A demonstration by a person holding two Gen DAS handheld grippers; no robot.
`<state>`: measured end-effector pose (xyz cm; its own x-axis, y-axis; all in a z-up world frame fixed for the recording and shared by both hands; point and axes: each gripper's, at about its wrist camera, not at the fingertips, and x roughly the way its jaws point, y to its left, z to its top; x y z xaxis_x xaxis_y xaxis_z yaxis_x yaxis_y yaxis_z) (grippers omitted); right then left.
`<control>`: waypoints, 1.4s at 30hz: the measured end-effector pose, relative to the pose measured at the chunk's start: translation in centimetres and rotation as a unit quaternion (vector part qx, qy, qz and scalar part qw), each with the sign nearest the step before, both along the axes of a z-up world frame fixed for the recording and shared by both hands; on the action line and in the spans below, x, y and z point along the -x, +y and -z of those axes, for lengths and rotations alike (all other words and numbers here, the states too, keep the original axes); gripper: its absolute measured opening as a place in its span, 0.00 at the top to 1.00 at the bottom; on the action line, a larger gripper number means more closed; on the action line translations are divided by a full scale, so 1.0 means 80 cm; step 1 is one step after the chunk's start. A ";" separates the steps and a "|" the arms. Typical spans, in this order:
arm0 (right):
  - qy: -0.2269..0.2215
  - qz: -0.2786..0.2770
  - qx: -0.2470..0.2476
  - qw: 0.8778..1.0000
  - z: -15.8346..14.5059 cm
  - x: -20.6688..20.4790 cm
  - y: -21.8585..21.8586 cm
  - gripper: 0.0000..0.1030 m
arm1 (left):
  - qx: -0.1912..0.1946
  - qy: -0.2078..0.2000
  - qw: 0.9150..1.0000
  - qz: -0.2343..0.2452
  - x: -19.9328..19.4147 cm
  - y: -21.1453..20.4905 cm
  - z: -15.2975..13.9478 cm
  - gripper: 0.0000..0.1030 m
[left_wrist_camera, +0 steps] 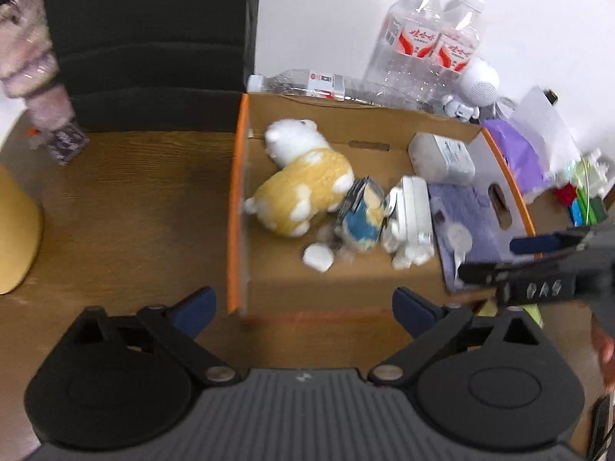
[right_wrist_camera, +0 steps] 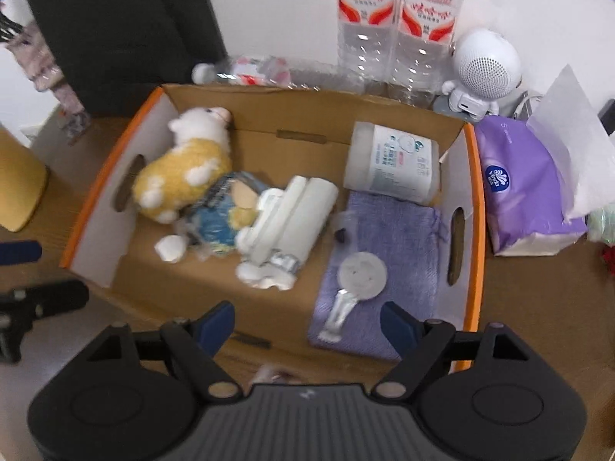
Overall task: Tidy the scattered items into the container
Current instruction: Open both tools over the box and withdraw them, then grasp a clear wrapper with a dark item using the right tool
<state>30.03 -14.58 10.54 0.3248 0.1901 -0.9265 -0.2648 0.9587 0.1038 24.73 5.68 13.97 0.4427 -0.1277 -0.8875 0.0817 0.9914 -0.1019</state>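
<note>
Left wrist view. The cardboard box stood on the wooden counter, ahead of and slightly right of the left hand-held gripper. That hand-held gripper was released, its blue-tipped fingers spread wide with nothing between them, one on each side of the box's near left corner, above it. Inside the box, a yellow-and-white plush sheep lay against the left wall; right of it lay a blue plush toy, then a white robot toy, and a purple cloth pouch by the right wall. A white packet rested in the far right corner. The right hand-held gripper reached in from the right over the box's near right corner, its fingers apart and empty. Water bottles stood behind the box.

Right wrist view. The box lay directly ahead of and below the right hand-held gripper, which was released and empty, poised level over the near wall. The pouch, with a round white tag on it, lay just beyond the right finger. The sheep, blue toy, robot toy and packet were all inside the box. A purple tissue pack sat outside the right wall; a white round speaker figure stood behind it. One blue fingertip of the left hand-held gripper showed left of the box.
</note>
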 end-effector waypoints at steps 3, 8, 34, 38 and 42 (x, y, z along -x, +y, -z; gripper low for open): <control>-0.046 -0.006 -0.018 0.999 -0.020 0.032 0.002 0.20 | -0.006 -0.028 0.999 -0.023 0.035 0.010 -0.018 0.02; -0.181 0.005 -0.051 0.982 -0.047 0.141 -0.014 0.13 | -0.013 -0.165 0.986 -0.022 0.155 0.008 -0.027 0.00; -0.248 0.075 -0.014 0.966 0.140 0.379 -0.059 0.00 | -0.042 -0.204 0.978 -0.015 0.301 -0.060 0.172 0.00; -0.248 0.075 -0.015 0.966 0.141 0.379 -0.059 0.00 | -0.041 -0.203 0.978 -0.015 0.302 -0.058 0.172 0.00; -0.248 0.072 -0.017 0.966 0.142 0.378 -0.058 0.00 | -0.041 -0.203 0.978 -0.015 0.302 -0.058 0.172 0.00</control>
